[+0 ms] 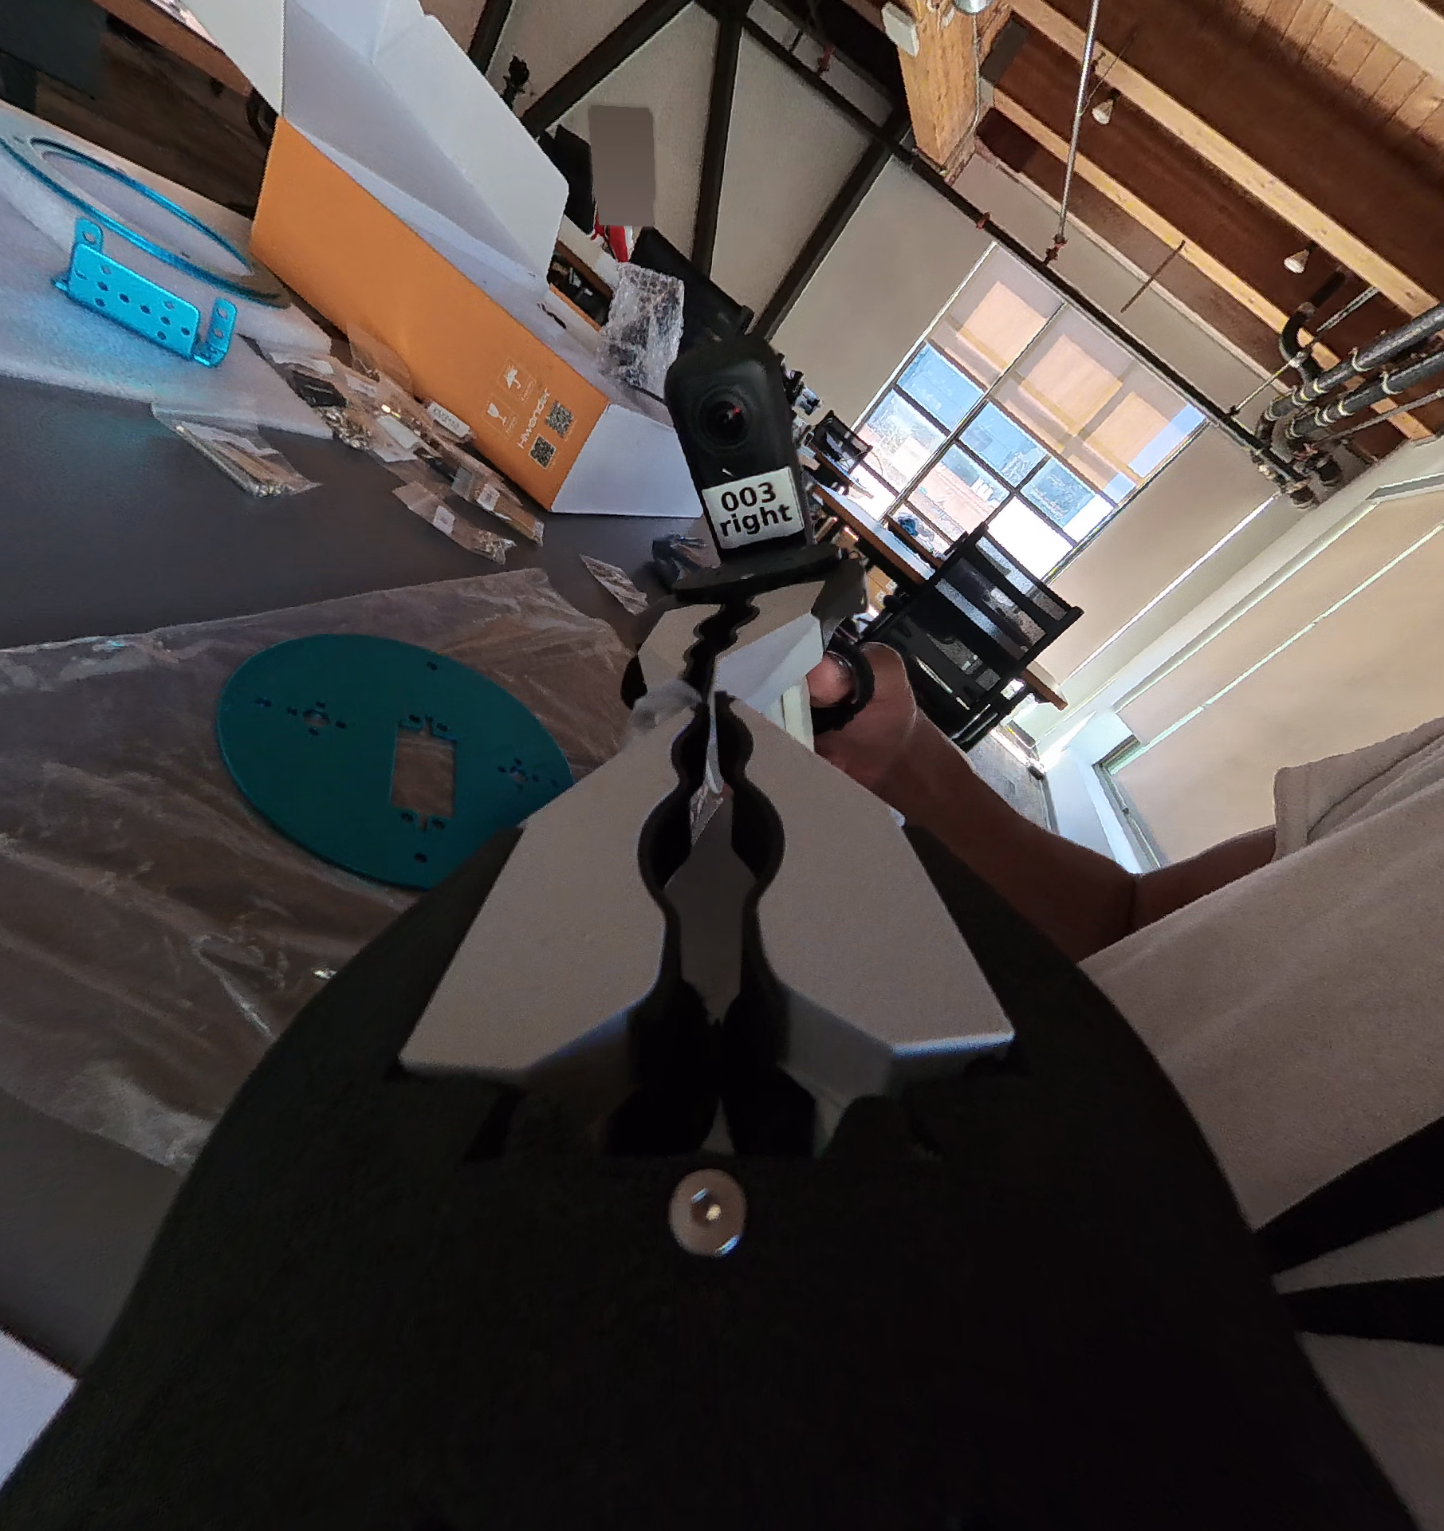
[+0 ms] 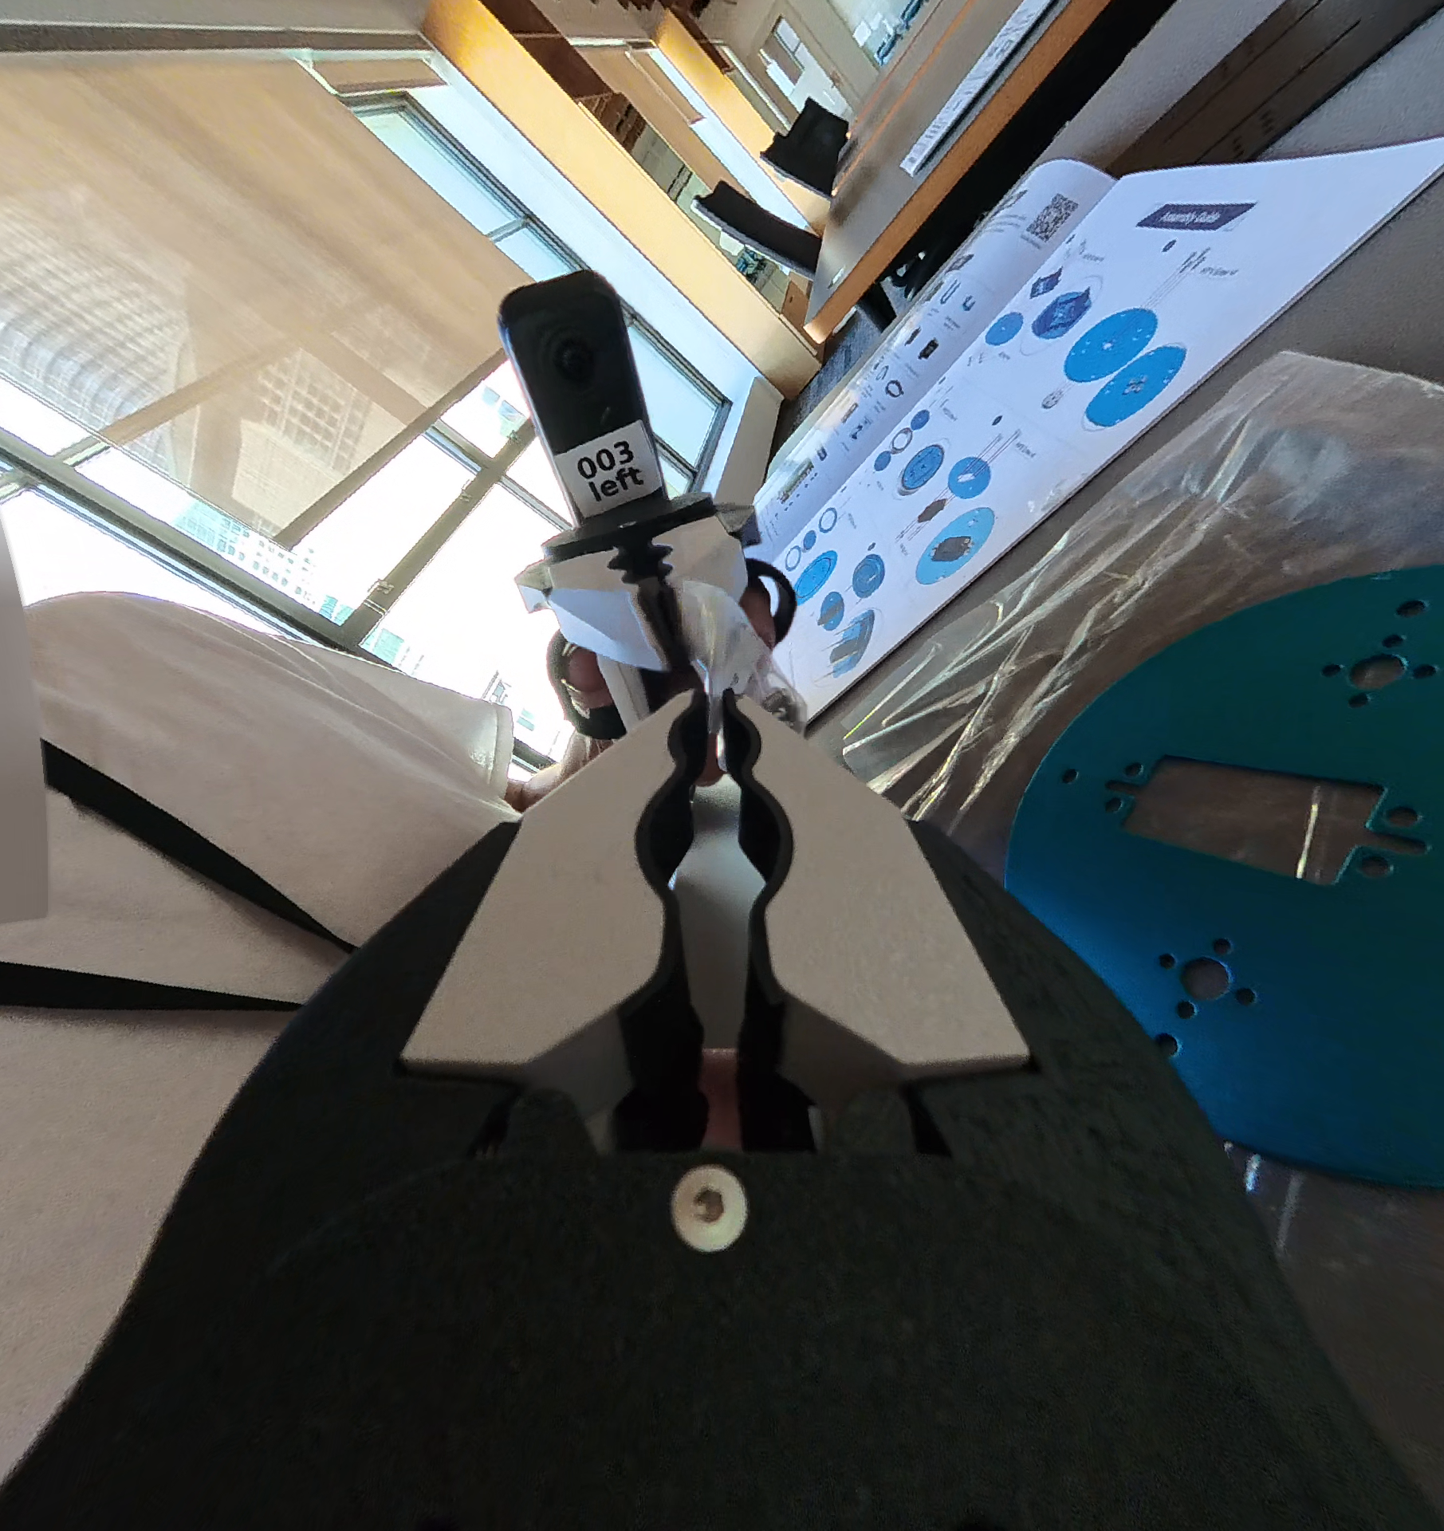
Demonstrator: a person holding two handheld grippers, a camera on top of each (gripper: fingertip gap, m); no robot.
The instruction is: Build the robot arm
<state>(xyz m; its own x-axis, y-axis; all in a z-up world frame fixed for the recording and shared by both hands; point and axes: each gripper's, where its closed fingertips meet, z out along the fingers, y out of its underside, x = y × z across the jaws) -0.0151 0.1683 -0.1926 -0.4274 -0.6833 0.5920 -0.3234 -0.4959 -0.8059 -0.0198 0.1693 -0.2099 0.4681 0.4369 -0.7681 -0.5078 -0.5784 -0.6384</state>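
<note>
Both tools face tip to tip above the teal disc [image 1: 387, 762]. The left tool [image 1: 714, 717] and the right tool [image 2: 708, 704] are each closed on one small clear bag [image 2: 722, 654]. Opposed pulling could tear it, spilling the contents.

A dark table [image 1: 122, 514] bears clear plastic sheeting [image 1: 105, 828], an orange box [image 1: 403, 290], small parts bags [image 1: 420, 464] and a printed guide [image 2: 1116, 348].

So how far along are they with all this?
Done: the orange box stands open, and a teal disc and blue bracket are laid out. In hand: the left gripper and right gripper both pinch one small clear bag. Left: small packets lie beside the box.
</note>
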